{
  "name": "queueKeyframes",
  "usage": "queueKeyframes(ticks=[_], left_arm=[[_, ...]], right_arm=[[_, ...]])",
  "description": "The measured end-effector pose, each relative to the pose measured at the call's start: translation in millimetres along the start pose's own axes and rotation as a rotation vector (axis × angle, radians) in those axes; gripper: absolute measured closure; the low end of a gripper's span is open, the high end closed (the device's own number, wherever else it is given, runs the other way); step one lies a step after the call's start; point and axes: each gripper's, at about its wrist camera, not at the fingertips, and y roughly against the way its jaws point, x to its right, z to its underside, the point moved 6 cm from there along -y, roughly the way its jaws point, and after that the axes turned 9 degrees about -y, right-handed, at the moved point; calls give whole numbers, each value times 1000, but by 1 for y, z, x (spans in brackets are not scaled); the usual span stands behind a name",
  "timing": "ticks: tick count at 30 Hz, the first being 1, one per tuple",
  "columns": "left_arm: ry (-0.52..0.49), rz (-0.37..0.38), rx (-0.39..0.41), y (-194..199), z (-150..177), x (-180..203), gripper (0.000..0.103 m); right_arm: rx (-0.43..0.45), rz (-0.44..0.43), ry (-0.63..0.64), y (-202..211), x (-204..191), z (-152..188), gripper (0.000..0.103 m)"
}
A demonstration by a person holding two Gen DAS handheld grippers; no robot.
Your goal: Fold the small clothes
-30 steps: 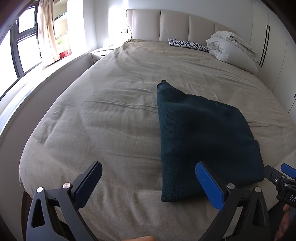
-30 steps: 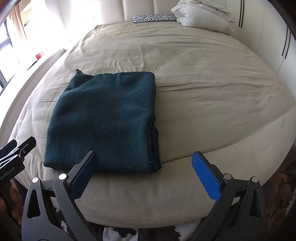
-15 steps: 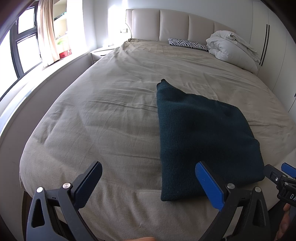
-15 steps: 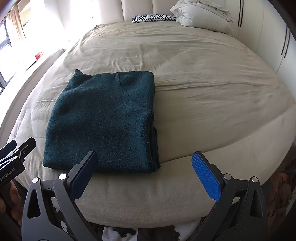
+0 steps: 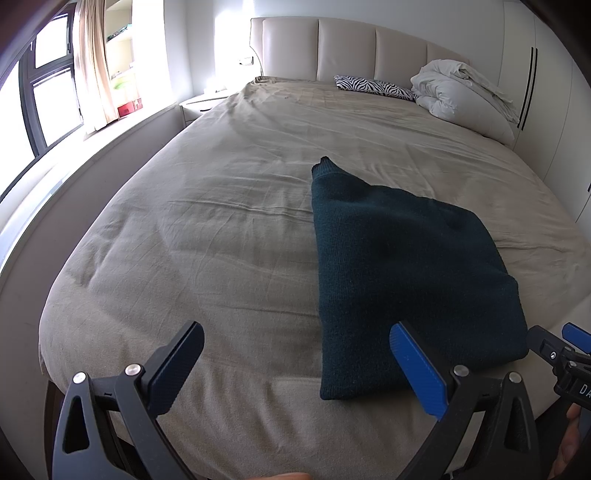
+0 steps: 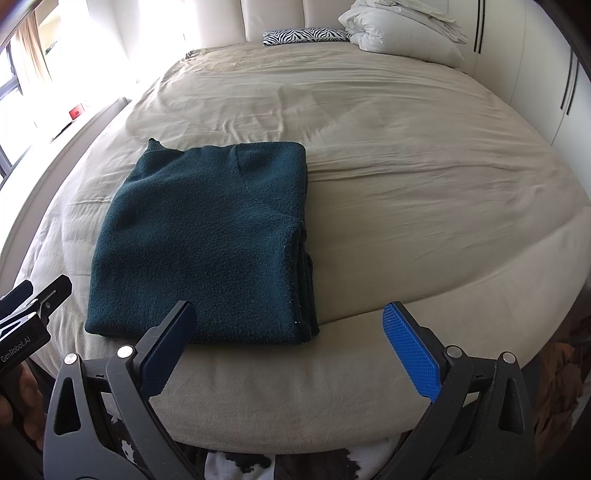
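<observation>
Dark teal folded sweater (image 6: 207, 243) flat on beige bed (image 6: 406, 177), at twelve o'clock of left gripper (image 5: 295, 369) and right gripper (image 6: 291, 347), both spread apart, empty.

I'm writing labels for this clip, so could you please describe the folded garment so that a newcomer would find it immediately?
Start at the large bed with the beige cover. Near its foot edge lies the dark teal sweater, folded into a flat rectangle. It is the only dark item there; the zebra-print pillow and white duvet sit by the headboard.
</observation>
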Motion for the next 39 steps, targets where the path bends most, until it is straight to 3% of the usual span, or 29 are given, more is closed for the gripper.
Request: queueKeyframes(ticks=[39], left_arm=[[-5,1,-8,-5,3,-3,0]], right_arm=[[-8,2,-2,-1,3,4,0]])
